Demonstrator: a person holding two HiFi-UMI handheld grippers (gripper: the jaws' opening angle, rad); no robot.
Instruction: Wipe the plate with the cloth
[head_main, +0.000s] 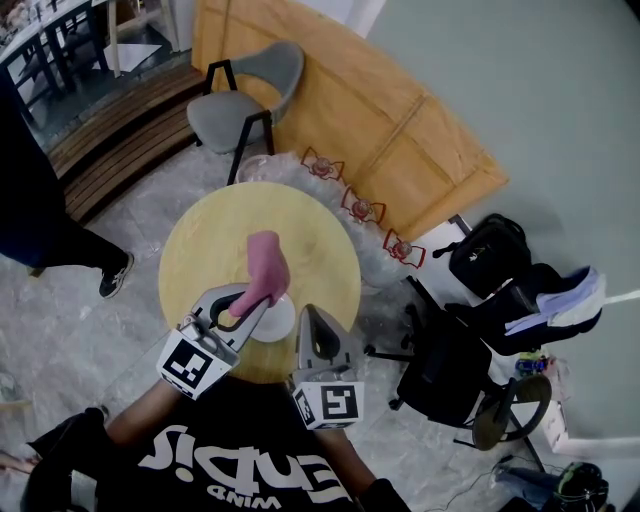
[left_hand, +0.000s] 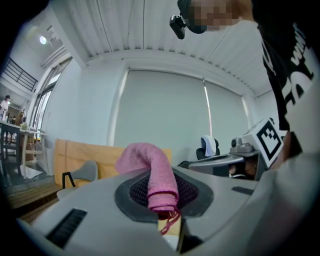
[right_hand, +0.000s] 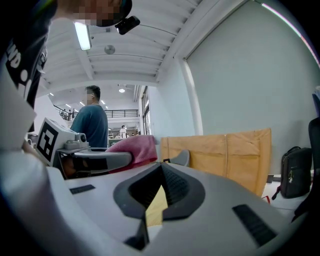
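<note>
Left gripper: the left gripper (head_main: 252, 308) was clamped on the pink cloth (head_main: 266, 262), its jaws pinching one end of it.
Cloth: it stood up out of the jaws as a rolled hump and bent over at the top, above the plate's far side.
Right gripper: the right gripper (head_main: 312, 312) had its jaws pressed together, with only a thin slit between the pads through which the worktop showed.
Right gripper's place: its tip lay at the plate's right rim; whether it pinched the rim could not be told.
Plate: the white plate (head_main: 278, 322) lay flat on the worktop near the edge closest to the person, between the two grippers and partly covered by the left one.
Worktop: the round wooden worktop (head_main: 210, 240) carried only the plate.
Beyond the far edge: a grey chair (head_main: 240, 100) stood there, with a large wooden board (head_main: 380, 120) behind it.
To the right: a black office chair (head_main: 450, 370) and black bags (head_main: 490, 250) stood on the floor.
To the left: a bystander (head_main: 30, 200) stood on the floor, well apart from the worktop.
</note>
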